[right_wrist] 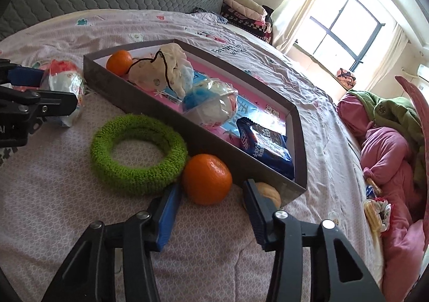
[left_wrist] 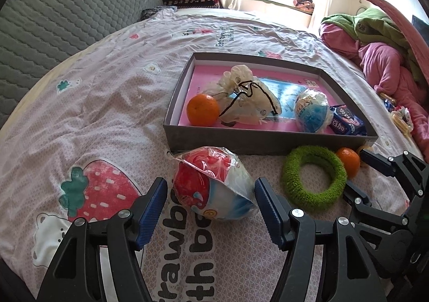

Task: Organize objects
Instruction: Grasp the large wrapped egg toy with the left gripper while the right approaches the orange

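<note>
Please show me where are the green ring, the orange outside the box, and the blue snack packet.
green ring point(right_wrist: 139, 173), right wrist view, near side of its fuzzy band
orange point(right_wrist: 207, 179), right wrist view, middle of its peel
blue snack packet point(right_wrist: 264, 150), right wrist view, middle of the wrapper

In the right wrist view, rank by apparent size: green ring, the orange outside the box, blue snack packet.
1. green ring
2. blue snack packet and orange: look alike, and the orange is nearer the camera, so unranked.
</note>
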Demonstrator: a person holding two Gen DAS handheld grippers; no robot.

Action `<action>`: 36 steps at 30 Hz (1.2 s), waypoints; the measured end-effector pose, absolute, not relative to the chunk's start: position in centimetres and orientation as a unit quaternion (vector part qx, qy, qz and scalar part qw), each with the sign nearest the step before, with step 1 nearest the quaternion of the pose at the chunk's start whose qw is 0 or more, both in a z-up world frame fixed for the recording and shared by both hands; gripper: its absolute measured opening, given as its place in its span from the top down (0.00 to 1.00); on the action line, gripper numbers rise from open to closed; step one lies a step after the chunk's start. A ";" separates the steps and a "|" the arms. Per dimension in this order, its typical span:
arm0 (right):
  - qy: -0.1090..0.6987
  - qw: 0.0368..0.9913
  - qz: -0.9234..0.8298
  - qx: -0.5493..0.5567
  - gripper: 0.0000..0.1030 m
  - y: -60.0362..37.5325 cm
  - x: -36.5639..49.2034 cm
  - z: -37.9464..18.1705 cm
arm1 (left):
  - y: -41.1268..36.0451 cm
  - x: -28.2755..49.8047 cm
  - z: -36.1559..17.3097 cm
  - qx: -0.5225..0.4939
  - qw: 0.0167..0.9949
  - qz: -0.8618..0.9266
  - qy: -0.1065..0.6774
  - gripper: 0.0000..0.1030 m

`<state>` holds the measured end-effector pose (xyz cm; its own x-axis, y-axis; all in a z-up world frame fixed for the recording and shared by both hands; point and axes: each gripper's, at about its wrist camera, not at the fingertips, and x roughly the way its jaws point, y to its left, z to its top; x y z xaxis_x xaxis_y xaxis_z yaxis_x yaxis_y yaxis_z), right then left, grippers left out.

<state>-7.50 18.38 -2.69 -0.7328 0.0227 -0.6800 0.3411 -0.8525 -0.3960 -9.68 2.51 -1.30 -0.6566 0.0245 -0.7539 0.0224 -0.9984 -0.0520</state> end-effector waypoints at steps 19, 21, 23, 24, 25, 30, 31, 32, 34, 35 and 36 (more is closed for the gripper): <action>0.258 0.092 -0.895 0.353 0.62 17.8 -8.1 -3.0 | 0.7 -13.1 -2.8 -0.429 -0.024 0.900 -0.073 0.32; 0.258 0.092 -0.895 0.353 0.62 17.8 -8.1 -3.0 | 0.4 -13.4 -2.8 -0.431 -0.024 0.899 -0.080 0.32; 0.257 0.092 -0.895 0.353 0.62 17.9 -8.0 -3.0 | 0.3 -13.6 -3.0 -0.432 -0.021 0.898 -0.084 0.32; 0.257 0.092 -0.895 0.353 0.62 17.9 -8.1 -3.0 | 0.2 -13.6 -3.1 -0.432 -0.021 0.898 -0.083 0.35; 0.257 0.092 -0.895 0.353 0.62 17.9 -8.0 -2.9 | 0.3 -13.6 -3.1 -0.430 -0.022 0.899 -0.080 0.36; 0.251 0.094 -0.896 0.354 0.63 17.9 -8.1 -3.0 | 0.3 -13.5 -3.2 -0.428 -0.014 0.901 -0.073 0.37; 0.249 0.095 -0.896 0.354 0.63 17.9 -8.0 -2.9 | 0.4 -13.4 -3.2 -0.429 -0.010 0.900 -0.075 0.38; 0.248 0.095 -0.897 0.355 0.63 17.9 -8.0 -2.9 | 0.3 -13.4 -3.2 -0.428 -0.008 0.900 -0.077 0.38; 0.246 0.096 -0.897 0.355 0.63 17.9 -8.0 -2.8 | 0.3 -13.3 -3.1 -0.428 -0.005 0.900 -0.080 0.38; 0.245 0.096 -0.897 0.355 0.63 18.0 -8.0 -2.8 | 0.2 -13.2 -3.1 -0.427 -0.003 0.901 -0.083 0.38; 0.243 0.097 -0.898 0.355 0.63 18.0 -8.0 -2.7 | 0.3 -13.2 -3.0 -0.427 0.000 0.900 -0.086 0.38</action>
<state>-7.96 18.01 -2.74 -0.7289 -0.0018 -0.6846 0.3467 -0.8633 -0.3668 -13.18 0.27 -3.02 -0.6361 0.0742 -0.7680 0.0726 -0.9852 -0.1554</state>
